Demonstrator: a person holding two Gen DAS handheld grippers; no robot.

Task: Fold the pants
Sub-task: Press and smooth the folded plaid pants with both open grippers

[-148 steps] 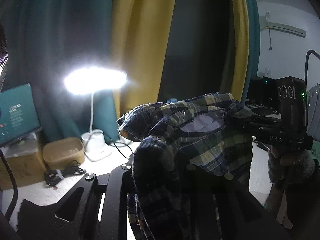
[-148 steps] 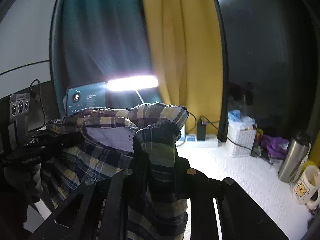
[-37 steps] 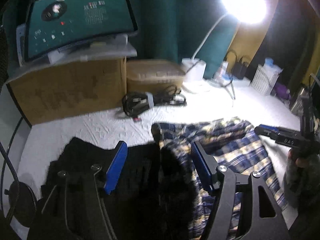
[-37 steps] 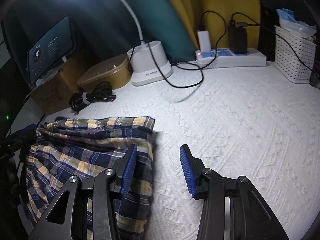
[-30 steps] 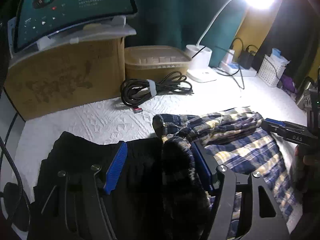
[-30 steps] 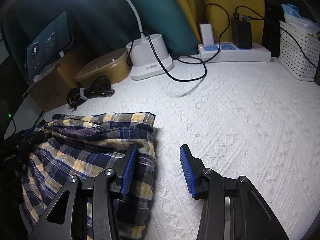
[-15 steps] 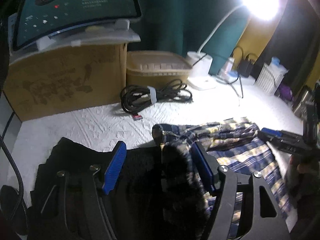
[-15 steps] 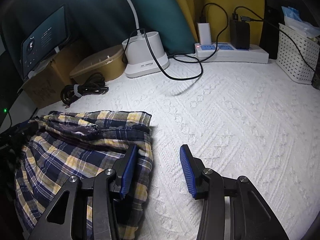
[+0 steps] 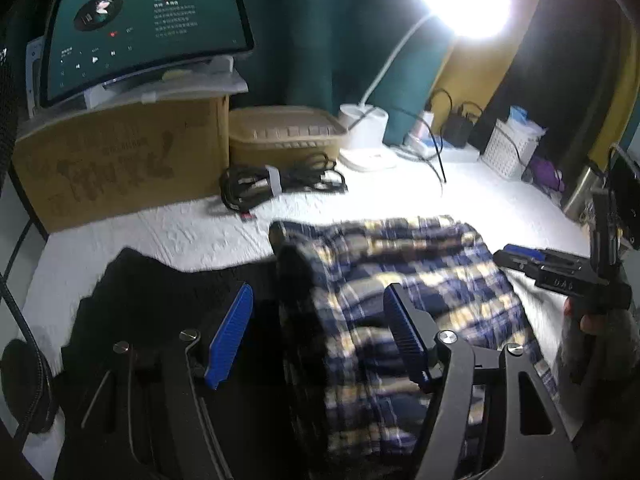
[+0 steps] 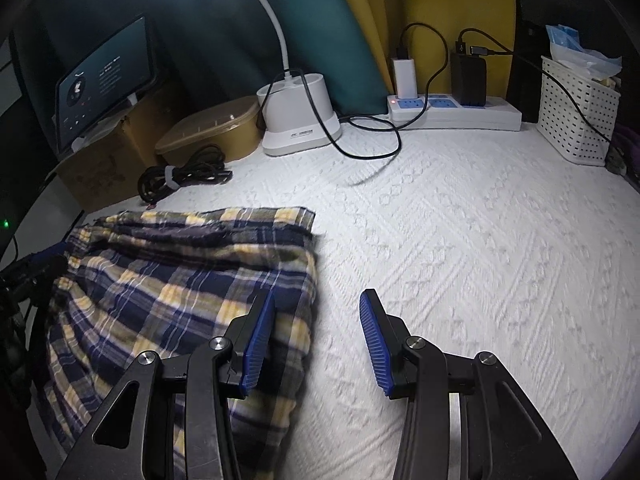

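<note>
From the left wrist, the left gripper (image 9: 316, 334) stands spread over the left edge of the plaid pants (image 9: 416, 280), pads clear of the cloth; only here show a black garment (image 9: 160, 292) beside the pants and the right gripper (image 9: 520, 256) from outside. From the right wrist, the right gripper (image 10: 316, 340) is spread, empty, at the right edge of the pants (image 10: 180, 276), which lie folded on the white cloth (image 10: 460, 240); the power strip (image 10: 452, 112) shows plainly here.

We see bare white cloth (image 10: 460, 240) lying free right of the folded plaid pants (image 10: 180, 280), while the coiled cable (image 10: 180, 176), lamp base (image 10: 298, 120), power strip (image 10: 452, 114) and basket (image 10: 576, 120) crowd the far edge.
</note>
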